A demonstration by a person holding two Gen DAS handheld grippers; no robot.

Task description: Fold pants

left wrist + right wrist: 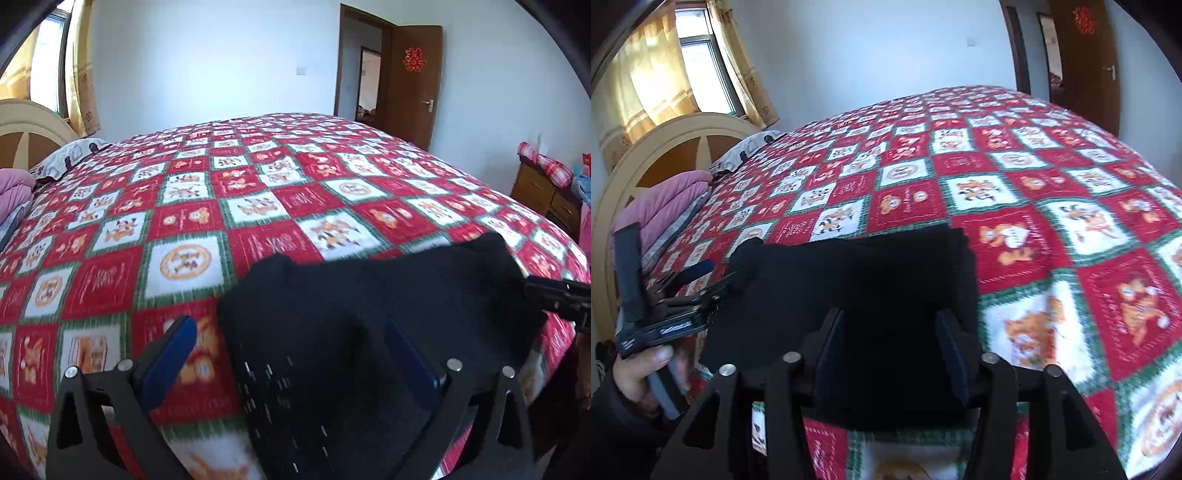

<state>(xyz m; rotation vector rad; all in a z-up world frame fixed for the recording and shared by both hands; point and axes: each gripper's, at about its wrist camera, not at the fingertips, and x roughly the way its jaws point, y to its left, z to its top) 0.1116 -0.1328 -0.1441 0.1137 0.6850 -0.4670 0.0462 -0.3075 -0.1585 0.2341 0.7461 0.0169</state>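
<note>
The black pants [369, 314] lie folded into a compact bundle on the red checked quilt [184, 206] near the bed's front edge; they also show in the right wrist view [857, 288]. My left gripper [291, 354] is open, its blue pads [170, 354] spread wide over the pants' left part, holding nothing. My right gripper [890, 350] is open just above the near edge of the pants. The left gripper shows from the side in the right wrist view [690, 280], at the pants' left edge. The right gripper's tip shows at the far right of the left wrist view [554, 291].
A headboard [665, 147], a pillow [746, 151] and a pink folded blanket [665, 210] are at the left end of the bed. A wooden dresser [546, 192] stands to the right. An open brown door [413, 85] is in the far wall.
</note>
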